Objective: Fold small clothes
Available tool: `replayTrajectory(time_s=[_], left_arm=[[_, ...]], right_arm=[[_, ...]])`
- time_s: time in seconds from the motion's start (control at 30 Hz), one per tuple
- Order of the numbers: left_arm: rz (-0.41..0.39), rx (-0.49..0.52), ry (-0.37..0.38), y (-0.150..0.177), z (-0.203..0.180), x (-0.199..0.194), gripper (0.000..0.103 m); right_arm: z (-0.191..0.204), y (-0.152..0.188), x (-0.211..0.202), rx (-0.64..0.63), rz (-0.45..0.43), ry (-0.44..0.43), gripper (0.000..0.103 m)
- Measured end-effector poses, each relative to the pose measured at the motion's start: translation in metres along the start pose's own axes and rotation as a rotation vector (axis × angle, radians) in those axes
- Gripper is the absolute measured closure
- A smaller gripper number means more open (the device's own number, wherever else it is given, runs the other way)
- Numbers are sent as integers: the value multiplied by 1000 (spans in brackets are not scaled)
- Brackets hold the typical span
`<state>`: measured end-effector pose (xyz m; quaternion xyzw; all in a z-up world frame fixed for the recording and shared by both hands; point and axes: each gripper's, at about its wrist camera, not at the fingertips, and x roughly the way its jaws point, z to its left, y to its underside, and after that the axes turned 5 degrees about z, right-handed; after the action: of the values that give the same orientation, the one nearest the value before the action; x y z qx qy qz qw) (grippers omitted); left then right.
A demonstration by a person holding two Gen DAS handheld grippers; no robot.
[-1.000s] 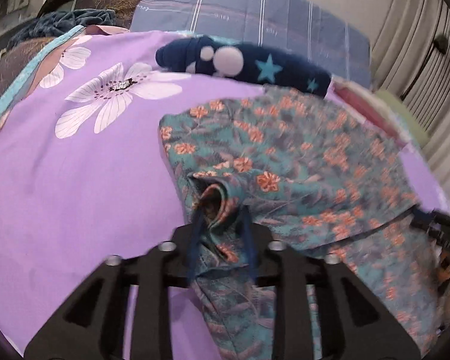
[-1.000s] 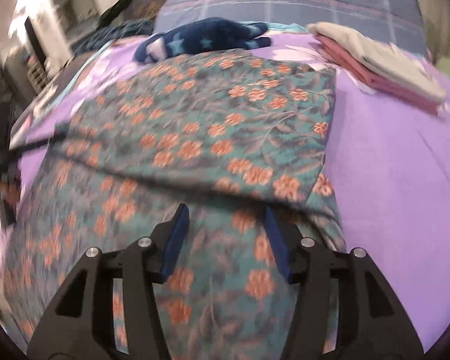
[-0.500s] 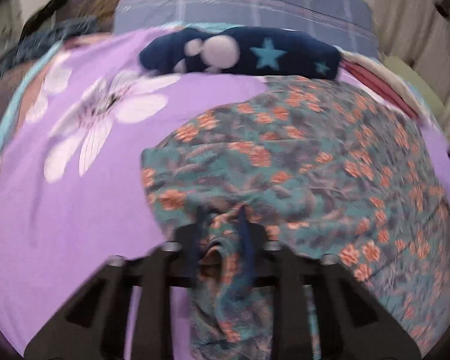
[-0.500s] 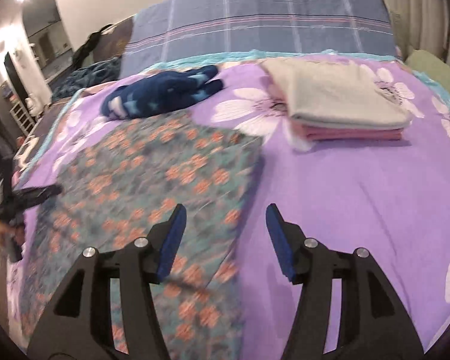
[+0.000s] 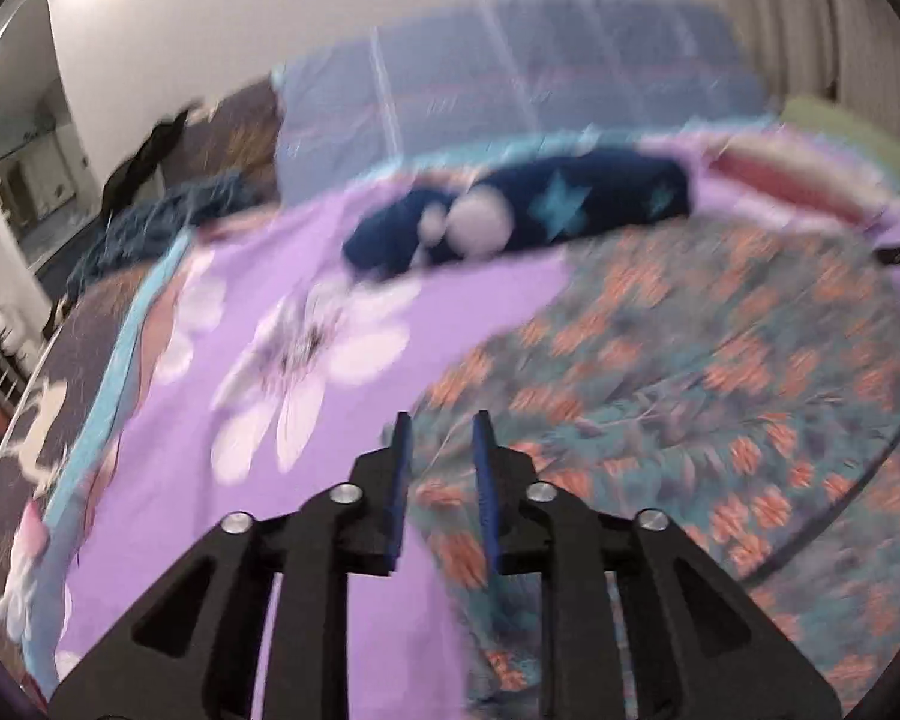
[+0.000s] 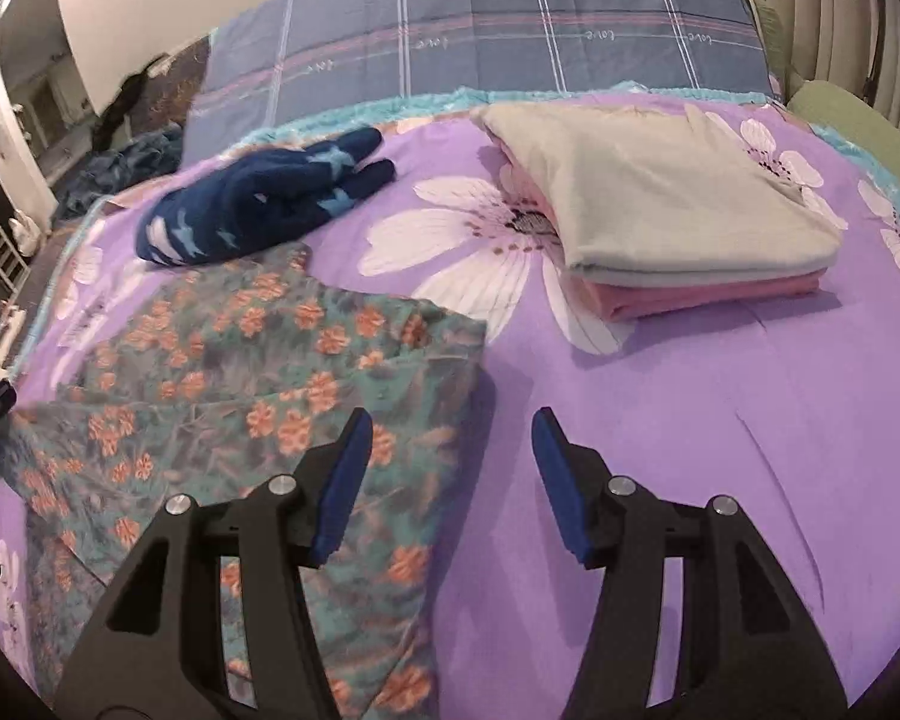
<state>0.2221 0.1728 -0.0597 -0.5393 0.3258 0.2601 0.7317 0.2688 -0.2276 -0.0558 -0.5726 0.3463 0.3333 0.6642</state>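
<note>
While the floral garment (image 6: 258, 372) is lying partly folded on the purple bedspread (image 6: 660, 420), nothing is being held: the left gripper (image 5: 438, 426), just reopened, and right gripper (image 6: 447, 420) are standing apart, empty; the star-patterned piece (image 6: 258, 204) is still waiting.

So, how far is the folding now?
Done: two folded clothes lie stacked on the bed. In hand: nothing; the left tool has just opened, the right tool is open. The flowered garment is partly folded; the blue starred one remains.
</note>
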Motion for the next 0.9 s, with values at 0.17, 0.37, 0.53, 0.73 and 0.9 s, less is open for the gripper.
replayTrajectory(time_s=[0.17, 0.37, 0.53, 0.73, 0.9], left_arm=[[60, -82, 137, 17, 7, 10, 53], [85, -8, 58, 35, -12, 23, 40], [95, -81, 85, 37, -1, 10, 39], [-36, -27, 187, 32, -27, -33, 37], [52, 83, 111, 55, -64, -4, 30]], right_arm=[[-1, -5, 19, 7, 20, 0, 47], [-7, -21, 25, 27, -54, 164, 103], [-16, -9, 2, 54, -33, 18, 103], [40, 62, -37, -240, 24, -107, 99], [20, 94, -15, -235, -1, 206, 102]])
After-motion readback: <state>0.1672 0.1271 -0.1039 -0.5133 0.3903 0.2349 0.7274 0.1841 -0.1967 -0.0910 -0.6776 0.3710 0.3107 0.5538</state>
